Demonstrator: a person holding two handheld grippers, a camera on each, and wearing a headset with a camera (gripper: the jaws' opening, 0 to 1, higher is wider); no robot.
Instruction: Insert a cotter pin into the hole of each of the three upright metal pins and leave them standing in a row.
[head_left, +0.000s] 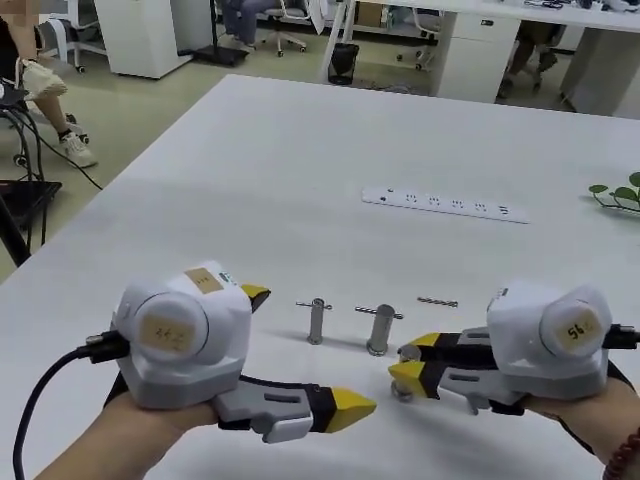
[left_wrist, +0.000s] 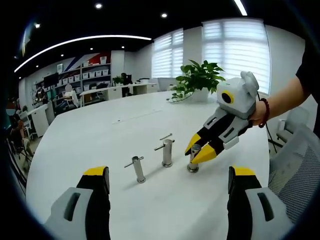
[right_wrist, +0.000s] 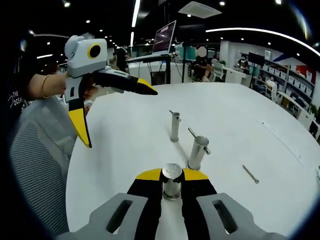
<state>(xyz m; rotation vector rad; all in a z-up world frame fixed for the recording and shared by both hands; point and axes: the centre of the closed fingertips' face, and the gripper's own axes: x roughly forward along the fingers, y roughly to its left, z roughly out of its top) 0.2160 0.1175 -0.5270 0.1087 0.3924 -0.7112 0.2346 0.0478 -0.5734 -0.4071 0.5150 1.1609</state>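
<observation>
Two of three done: the far pin (head_left: 316, 320) and the middle pin (head_left: 380, 330) stand upright on the table (head_left: 300, 180), each with a cotter through its top. The third pin (right_wrist: 171, 171) stands upright nearest the person, roughly in line with the other two and just beside the middle pin. It has no cotter in it. The right gripper (head_left: 402, 366) has its jaws clamped on this pin near the top, steadying it. The left gripper (head_left: 305, 350) has its jaws wide apart with nothing between them, hovering near the far pin. The loose cotter (head_left: 437, 301) lies flat on the table beyond the pins, apart from them, between them and the power strip (head_left: 445, 204). Step in hand looks like bracing the last pin for its cotter. Next move likely calls for the left gripper to reach past the row, pinch the thin cotter off the flat surface, then line it up with the hole. Hole direction can't be told here, since the jaws cover that part. Risk: knocking the finished pins on the way over.
</observation>
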